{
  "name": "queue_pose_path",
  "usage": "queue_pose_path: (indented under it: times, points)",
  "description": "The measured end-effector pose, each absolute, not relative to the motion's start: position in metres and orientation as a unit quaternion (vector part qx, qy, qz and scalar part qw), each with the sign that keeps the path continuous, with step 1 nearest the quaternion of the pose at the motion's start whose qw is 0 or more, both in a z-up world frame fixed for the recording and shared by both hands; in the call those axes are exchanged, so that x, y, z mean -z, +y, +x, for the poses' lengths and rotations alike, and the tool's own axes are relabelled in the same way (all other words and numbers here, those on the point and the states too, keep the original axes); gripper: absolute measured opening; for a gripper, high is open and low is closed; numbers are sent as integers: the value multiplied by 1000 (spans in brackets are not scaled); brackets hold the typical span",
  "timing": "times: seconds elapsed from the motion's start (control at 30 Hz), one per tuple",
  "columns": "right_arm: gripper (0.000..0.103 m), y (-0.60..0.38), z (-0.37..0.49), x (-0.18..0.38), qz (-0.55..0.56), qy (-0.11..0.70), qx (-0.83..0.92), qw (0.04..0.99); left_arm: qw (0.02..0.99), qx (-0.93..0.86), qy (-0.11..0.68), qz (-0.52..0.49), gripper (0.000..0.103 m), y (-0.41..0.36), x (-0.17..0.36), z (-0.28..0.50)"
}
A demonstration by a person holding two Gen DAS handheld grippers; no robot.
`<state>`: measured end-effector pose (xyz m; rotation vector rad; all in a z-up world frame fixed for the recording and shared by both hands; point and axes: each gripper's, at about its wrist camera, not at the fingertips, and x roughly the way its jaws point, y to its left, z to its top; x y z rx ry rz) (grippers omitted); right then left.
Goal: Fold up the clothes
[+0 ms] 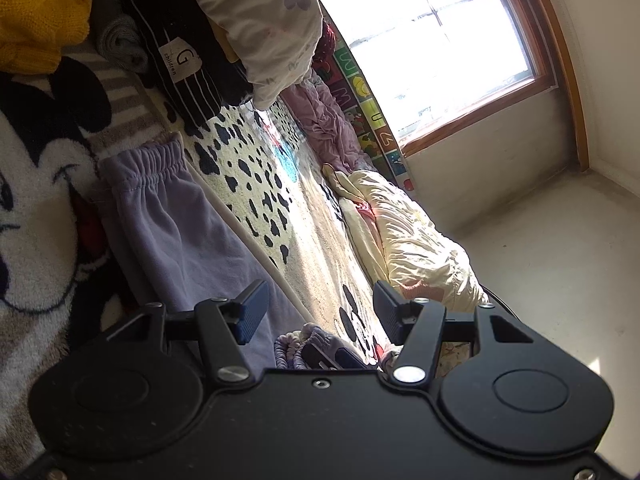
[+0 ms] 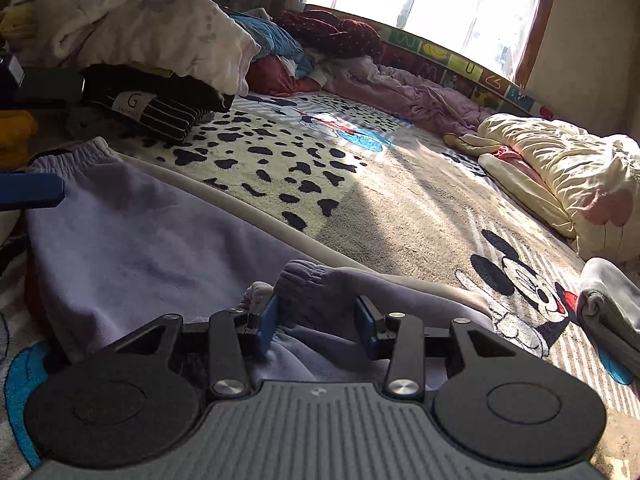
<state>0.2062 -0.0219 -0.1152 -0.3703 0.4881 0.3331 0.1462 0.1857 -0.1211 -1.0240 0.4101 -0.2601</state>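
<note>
A pair of lilac sweatpants (image 2: 132, 236) lies flat on the Mickey Mouse blanket (image 2: 400, 208), its elastic waistband (image 2: 76, 156) far left. My right gripper (image 2: 318, 320) is open, its blue pads either side of the ribbed ankle cuff (image 2: 304, 280). In the left wrist view the pants (image 1: 192, 224) lie under my left gripper (image 1: 320, 308), which is open and empty above the leg; the cuff (image 1: 296, 344) shows below it. A blue pad (image 2: 32, 190) of the left gripper shows at the right wrist view's left edge.
A stack of folded clothes with a dark striped garment (image 2: 160, 112) and a white quilt (image 2: 152, 32) stands at the back left. A yellow knit (image 1: 36, 12), a pink blanket (image 2: 416, 96), a cream duvet (image 2: 560, 160) and a folded grey cloth (image 2: 612, 304) lie around.
</note>
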Motion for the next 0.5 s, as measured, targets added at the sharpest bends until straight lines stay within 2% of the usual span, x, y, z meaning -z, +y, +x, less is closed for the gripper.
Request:
queue_pose_path:
  times: [0.07,0.17,0.33,0.5]
  points:
    - [39,-22,200,109,-172,226,-178,942,844,117,193,-487,57,189,122,147]
    - [42,-24,212,129,-147,294,-185,926,845,102,191,-489,57,195,123,146]
    - [41,-34,186,109,-113,257,-199,939,870,16,168,-463,57,211,115,134]
    - [41,-64,152,94,-39,273,-214,937,864,-66,188,-462,61,230,126,130]
